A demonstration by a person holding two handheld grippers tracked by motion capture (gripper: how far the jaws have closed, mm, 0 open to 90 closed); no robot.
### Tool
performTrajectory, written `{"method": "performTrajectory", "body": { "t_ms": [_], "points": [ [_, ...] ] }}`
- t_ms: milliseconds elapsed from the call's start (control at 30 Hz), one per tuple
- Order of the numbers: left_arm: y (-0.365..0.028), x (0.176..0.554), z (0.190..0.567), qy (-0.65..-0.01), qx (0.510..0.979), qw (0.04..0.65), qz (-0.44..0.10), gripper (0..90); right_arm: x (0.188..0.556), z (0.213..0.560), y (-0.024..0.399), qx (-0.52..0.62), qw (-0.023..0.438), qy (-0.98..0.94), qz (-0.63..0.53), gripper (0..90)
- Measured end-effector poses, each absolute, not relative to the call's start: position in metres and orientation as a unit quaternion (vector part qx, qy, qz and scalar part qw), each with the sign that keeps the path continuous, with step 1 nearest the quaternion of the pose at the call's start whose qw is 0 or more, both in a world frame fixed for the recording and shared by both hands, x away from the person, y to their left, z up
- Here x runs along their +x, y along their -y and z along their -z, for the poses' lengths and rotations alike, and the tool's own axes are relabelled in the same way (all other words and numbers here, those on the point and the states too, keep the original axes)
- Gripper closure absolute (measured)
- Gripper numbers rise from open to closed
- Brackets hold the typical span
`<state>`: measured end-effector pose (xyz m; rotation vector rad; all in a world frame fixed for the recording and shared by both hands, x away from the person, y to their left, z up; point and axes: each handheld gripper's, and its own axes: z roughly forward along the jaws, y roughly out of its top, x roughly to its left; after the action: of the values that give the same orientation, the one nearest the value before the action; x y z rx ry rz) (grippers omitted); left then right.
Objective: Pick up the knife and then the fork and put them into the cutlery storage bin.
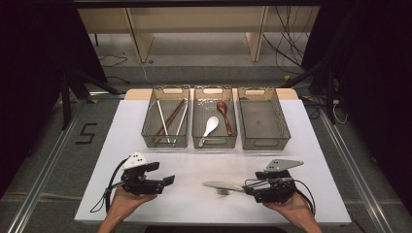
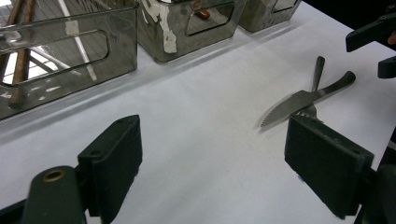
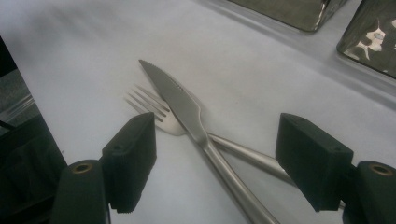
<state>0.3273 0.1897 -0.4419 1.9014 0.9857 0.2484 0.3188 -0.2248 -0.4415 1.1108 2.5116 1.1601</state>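
Two pieces are left on the white table (image 1: 145,194): a knife (image 3: 187,109) lying crossed over a fork (image 3: 159,116), at about 5 o'clock from the table's centre. We judge the sorting well along: chopsticks (image 1: 167,119) already lie in the left basket (image 1: 165,141), spoons (image 1: 214,124) in the middle basket (image 1: 214,142), while the right basket (image 1: 265,143) at 1 o'clock is bare. Our right gripper (image 3: 215,161) stands wide open, straddling the crossed handles without gripping either. Our left gripper (image 2: 212,158) is equally wide open, holding nothing, at 7 o'clock.
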Motion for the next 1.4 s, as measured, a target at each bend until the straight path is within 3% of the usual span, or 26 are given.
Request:
{"method": "performTrajectory", "body": {
  "t_ms": [300,633,1167,1400],
  "points": [
    [-0.194,0.322,0.444,-0.407,0.768,0.482,-0.112,18.4,0.326,0.442,0.221,0.359,0.082,-0.861,-0.352,30.0],
    [-0.193,0.319,0.449,-0.401,0.774,0.477,-0.113,18.4,0.339,0.446,0.208,0.325,0.068,-0.904,-0.271,36.3],
    [-0.19,0.319,0.451,-0.396,0.779,0.473,-0.112,18.6,0.343,0.458,0.19,0.296,0.054,-0.932,-0.204,57.4],
    [-0.19,0.319,0.45,-0.395,0.779,0.474,-0.112,18.7,0.344,0.461,0.183,0.287,0.054,-0.939,-0.183,62.3]
  ]
}}
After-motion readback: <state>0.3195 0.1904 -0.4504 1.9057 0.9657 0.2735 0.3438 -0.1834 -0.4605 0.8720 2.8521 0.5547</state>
